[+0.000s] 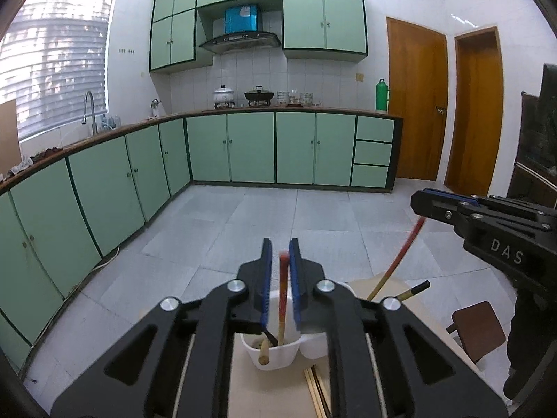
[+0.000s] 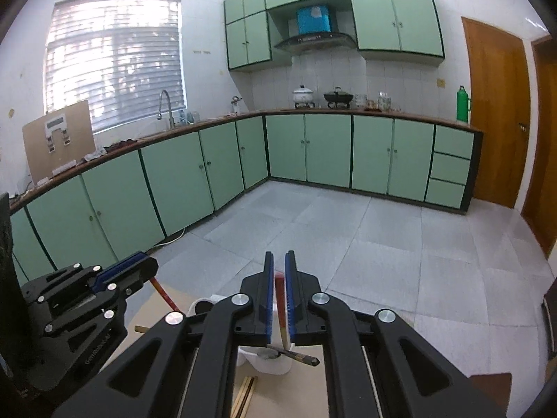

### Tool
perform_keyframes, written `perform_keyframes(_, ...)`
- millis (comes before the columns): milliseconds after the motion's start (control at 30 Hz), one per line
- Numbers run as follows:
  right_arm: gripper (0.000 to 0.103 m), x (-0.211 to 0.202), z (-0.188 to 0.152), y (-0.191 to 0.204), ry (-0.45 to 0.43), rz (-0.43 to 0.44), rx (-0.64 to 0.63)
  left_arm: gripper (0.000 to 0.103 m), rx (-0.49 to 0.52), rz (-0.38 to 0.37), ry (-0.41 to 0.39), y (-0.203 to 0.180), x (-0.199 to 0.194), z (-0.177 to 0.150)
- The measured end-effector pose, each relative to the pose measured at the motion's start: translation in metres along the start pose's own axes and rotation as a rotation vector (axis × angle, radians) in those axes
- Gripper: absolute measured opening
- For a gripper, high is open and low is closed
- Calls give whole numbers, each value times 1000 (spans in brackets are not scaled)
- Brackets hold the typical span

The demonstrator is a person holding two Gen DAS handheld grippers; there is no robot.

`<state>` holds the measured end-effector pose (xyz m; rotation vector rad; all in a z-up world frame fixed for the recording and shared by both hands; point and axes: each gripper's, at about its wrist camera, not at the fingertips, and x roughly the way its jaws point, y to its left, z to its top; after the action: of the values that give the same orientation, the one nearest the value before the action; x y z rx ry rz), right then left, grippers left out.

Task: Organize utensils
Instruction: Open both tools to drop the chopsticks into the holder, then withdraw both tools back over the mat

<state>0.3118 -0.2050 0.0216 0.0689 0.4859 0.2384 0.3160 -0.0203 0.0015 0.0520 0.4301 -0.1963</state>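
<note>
Left gripper [image 1: 280, 261], lower centre of left view: pads slightly apart, red-tipped chopstick [image 1: 282, 299] standing between them, no pad seen pressing it; foot in white cup [image 1: 275, 357].
Right gripper [image 2: 279, 271], lower centre of right view: narrow gap, second chopstick [image 2: 281, 313] between pads, reaching second cup [image 2: 275, 365].
Loose chopsticks [image 1: 315, 390] on table [image 1: 264, 393], bottom edge.

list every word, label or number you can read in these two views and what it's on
"DAS": raised letters on the side of the black right gripper, seen from the left wrist view.
Small white lettering on the side of the black left gripper, in the right wrist view: too small to read.
White mark on the blue box above the range hood: blurred, unreadable.
</note>
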Motion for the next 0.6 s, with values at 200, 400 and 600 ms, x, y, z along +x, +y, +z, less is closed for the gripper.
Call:
perform_keyframes(200, 50, -24, -8, -11, -28, -56, 14, 36, -16, 5, -32, 9, -22, 1)
perform_keyframes(400, 73, -60, -23, -22, -71, -68, 45, 58, -21, 17, -60, 12, -60, -15)
perform_keyframes(600, 96, -98, -59, -20, -98, -70, 58, 70, -59, 13, -35, 12, -93, -56)
